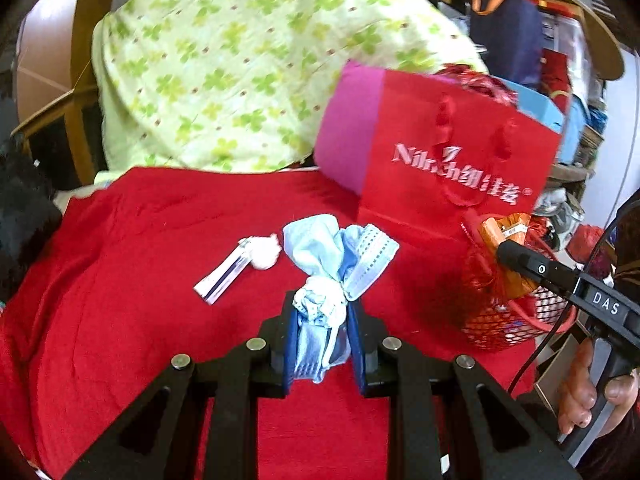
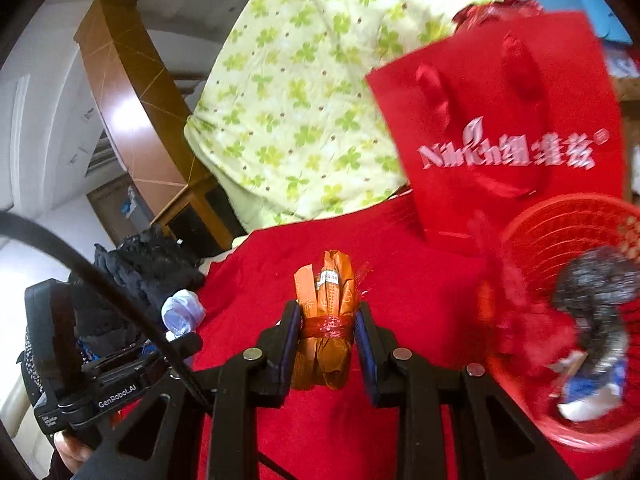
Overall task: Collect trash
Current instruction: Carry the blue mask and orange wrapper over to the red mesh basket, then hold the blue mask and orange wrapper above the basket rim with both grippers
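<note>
A red cloth [image 1: 160, 240] is covering the counter, with a green clover-print quilt [image 1: 240, 60] piled behind it and a wooden frame [image 2: 132, 92] standing further back.

The left gripper [image 1: 322, 320] is reaching forward low over the cloth, its blue-padded fingers [image 1: 290, 336] clamping on a bunch of crumpled blue masks [image 1: 332, 264], which is sticking up and fanning out beyond the tips. Just left of the masks, a white tissue wad [image 1: 264, 252] and a small flat packet [image 1: 224, 276] are lying on the cloth, touching each other.

The right gripper [image 2: 326, 328] is also pointing forward above the cloth, its fingers [image 2: 362, 332] pressing on both sides of an orange wrapper bundle [image 2: 330, 320] tied with a red band. In the left view this gripper is tilting down towards a red basket [image 1: 516, 320], with the person's hand [image 1: 588, 396] gripping its handle.

The basket is sitting at the right edge of the cloth and is already holding a dark clump [image 2: 596, 280] and some white and blue scraps [image 2: 588, 392]. A red paper bag [image 2: 512, 128] with white lettering is standing just behind the basket, leaning against the quilt.
</note>
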Demonstrator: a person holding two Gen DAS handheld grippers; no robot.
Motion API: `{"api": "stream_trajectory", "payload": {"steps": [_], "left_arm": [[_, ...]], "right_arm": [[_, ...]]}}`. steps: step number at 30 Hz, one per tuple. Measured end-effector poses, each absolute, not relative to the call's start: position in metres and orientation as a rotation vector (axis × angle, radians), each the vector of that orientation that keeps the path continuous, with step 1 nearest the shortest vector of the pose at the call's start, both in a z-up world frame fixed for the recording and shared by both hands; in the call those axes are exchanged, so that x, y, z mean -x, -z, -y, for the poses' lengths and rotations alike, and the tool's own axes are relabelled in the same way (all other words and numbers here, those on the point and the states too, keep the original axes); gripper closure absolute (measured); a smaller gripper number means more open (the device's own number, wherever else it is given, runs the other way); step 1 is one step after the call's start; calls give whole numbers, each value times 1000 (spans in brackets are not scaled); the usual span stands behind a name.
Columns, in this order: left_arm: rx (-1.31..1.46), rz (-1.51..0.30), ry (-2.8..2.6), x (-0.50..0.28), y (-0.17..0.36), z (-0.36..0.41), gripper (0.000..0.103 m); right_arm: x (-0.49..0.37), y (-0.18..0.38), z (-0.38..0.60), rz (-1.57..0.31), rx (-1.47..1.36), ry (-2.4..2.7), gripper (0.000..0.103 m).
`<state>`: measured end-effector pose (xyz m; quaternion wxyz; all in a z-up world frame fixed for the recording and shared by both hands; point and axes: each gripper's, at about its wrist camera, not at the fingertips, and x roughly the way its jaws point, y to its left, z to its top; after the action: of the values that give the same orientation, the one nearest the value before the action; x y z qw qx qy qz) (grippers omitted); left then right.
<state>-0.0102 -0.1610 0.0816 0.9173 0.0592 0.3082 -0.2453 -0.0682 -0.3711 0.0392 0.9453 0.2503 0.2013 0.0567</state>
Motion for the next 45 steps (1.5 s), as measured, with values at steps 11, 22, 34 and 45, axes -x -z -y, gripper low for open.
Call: {"api": "stream_trajectory", "payload": {"steps": [11, 22, 34, 45], "left_arm": [[-180, -558, 535, 51, -112, 200, 79], [-250, -485, 545, 87, -134, 232, 79], [-311, -448, 536, 110, -144, 254, 79], [-360, -405, 546, 130, -151, 274, 79]], "right_arm": [[134, -79, 396, -346, -512, -41, 74], [178, -96, 413, -292, -517, 0, 74], [209, -106, 429, -228, -557, 22, 74], [231, -115, 436, -185, -562, 33, 74]]}}
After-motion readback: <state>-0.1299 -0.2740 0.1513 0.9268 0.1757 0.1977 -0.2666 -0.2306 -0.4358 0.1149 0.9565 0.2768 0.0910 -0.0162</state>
